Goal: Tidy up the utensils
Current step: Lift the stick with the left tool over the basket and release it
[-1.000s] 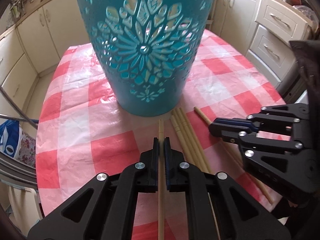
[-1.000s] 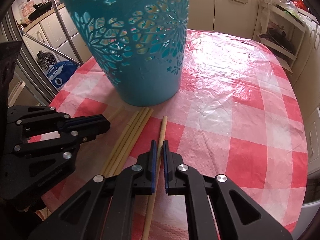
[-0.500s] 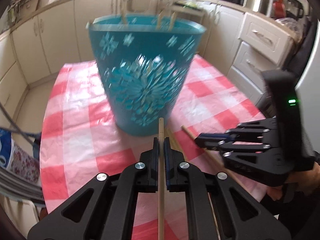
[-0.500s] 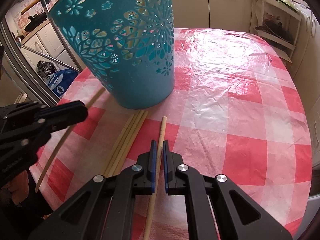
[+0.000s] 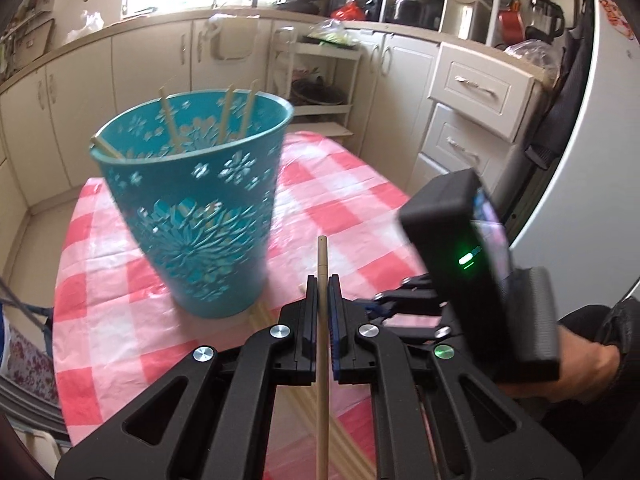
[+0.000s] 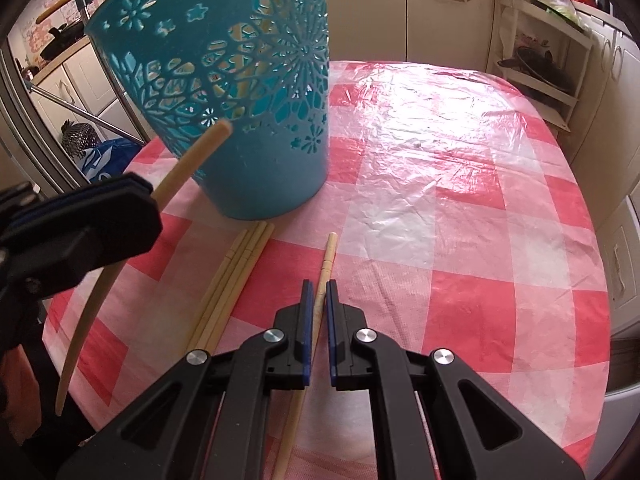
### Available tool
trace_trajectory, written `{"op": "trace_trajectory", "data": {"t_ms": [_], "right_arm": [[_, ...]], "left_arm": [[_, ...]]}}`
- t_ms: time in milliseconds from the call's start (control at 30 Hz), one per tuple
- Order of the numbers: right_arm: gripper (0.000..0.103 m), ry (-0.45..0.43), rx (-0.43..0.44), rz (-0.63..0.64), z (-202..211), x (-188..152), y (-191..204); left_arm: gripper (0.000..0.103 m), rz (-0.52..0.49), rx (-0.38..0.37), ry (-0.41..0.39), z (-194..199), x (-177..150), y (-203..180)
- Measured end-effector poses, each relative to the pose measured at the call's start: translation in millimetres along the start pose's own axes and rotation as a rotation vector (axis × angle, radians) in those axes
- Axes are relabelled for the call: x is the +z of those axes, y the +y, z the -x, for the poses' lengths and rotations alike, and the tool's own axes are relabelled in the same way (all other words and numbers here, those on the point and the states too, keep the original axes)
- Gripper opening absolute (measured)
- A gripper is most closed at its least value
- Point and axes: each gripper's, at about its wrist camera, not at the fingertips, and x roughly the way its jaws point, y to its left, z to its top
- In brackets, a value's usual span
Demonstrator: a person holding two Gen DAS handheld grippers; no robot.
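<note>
Two grippers: each has a chopstick between its fingers, one raised and one down at the table.
Left gripper (image 5: 322,292): clenched on a raised chopstick (image 5: 322,320), which runs up the lower centre of its own view, tip free in the air just right of the basket.
Right gripper (image 6: 317,300): its fingers straddle a lone chopstick (image 6: 326,264) lying on the cloth at lower centre; a narrow gap shows beside the stick, so I cannot tell whether it is gripped yet.
Basket (image 5: 192,216): teal, with cut-out flower pattern, standing upright left of centre; four chopsticks (image 5: 224,120) already lean inside it, ends showing above the rim.
Loose bundle (image 6: 228,288): about four chopsticks lying side by side on the cloth, just left of the right gripper, their far ends almost at the basket foot.
Table (image 6: 460,200): covered with a red-and-white check plastic cloth.
Step in hand: by my reading, carrying the left-held chopstick up toward the basket mouth while the right one sets up its own pick.
Next move calls for: raising the stick's tip above the rim at upper left, tilting it down inside, then letting go; the light basket could tip if the rim is knocked.
Writing: none readable; red wall decorations at upper left of the right view are too small to read. A green light glows on the right gripper's housing.
</note>
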Motion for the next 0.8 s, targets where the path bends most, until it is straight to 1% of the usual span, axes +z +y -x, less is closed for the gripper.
{"op": "trace_trajectory", "data": {"t_ms": [133,300,433,500,567,667,800], "right_arm": [[0.007,-0.002,-0.011,0.008,-1,0,3],[0.007,-0.008,-0.039,0.047,-4,-1,12],[0.007,-0.016,-0.044,0.056,-4,-5,17],[0.007,-0.016,-0.046,0.063,-3,-6,18],[0.007,-0.014,-0.037,0.049,-3,-6,19],[0.007,-0.009,-0.009,0.021,-2,-4,16],[0.007,0.002,0.046,-0.044,0,-2,5]], "left_arm": [[0.005,0.026,-0.037,-0.039,5,5,-3],[0.005,0.092,-0.041,-0.072,9,8,3],[0.005,0.082,-0.026,-0.085,11,9,0],[0.005,0.084,-0.034,-0.08,10,7,2],[0.005,0.092,-0.028,-0.078,10,4,5],[0.005,0.134,-0.018,-0.087,14,0,15],[0.005,0.191,-0.01,-0.124,33,-6,26]]}}
